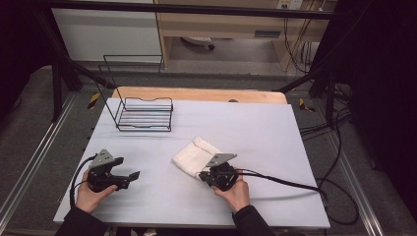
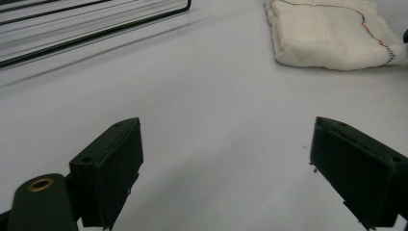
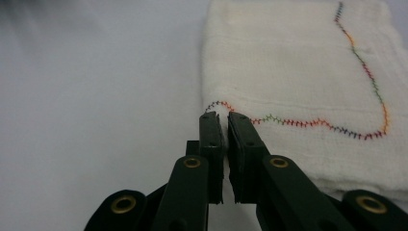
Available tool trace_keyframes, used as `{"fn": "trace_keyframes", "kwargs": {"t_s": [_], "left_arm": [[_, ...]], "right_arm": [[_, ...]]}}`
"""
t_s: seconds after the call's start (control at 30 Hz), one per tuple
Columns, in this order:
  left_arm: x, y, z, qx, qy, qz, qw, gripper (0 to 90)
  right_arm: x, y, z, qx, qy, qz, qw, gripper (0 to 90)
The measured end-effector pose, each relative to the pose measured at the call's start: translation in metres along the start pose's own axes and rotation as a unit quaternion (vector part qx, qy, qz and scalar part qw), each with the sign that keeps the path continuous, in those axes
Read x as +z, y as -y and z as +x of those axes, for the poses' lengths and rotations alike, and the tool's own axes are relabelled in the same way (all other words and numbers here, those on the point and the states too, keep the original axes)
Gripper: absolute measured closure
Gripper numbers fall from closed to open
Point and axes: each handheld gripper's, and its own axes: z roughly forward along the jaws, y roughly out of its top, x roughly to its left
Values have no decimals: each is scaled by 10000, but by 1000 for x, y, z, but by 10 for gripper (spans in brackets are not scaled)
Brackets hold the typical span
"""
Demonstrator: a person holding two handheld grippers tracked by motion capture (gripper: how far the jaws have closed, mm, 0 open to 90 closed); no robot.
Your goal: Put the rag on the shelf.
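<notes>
While the folded white towel (image 1: 196,156) lies mid-tabletop (image 1: 255,132) near a wire rack (image 1: 145,114), the left hand-held gripper (image 2: 226,168) gapes wide over bare surface, holding nothing; the right hand-held gripper (image 3: 223,120) has its jaws nearly together at the towel's stitched corner.

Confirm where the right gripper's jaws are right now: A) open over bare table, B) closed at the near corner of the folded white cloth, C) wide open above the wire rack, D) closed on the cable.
B: the right gripper has its jaws nearly together at the folded white cloth's stitched corner.
</notes>
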Motion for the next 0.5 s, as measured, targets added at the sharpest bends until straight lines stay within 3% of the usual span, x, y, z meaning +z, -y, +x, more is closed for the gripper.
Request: {"fn": "trace_keyframes", "kwargs": {"t_s": [0.2, 0.5], "left_arm": [[0, 0, 0, -15, -6, 13, 10000, 114], [1, 0, 0, -49, -5, 33, 10000, 118]], "right_arm": [[9, -4, 18, 18, -322, -23, 9995, 851], [24, -8, 40, -21, -571, -62, 9983, 849]]}}
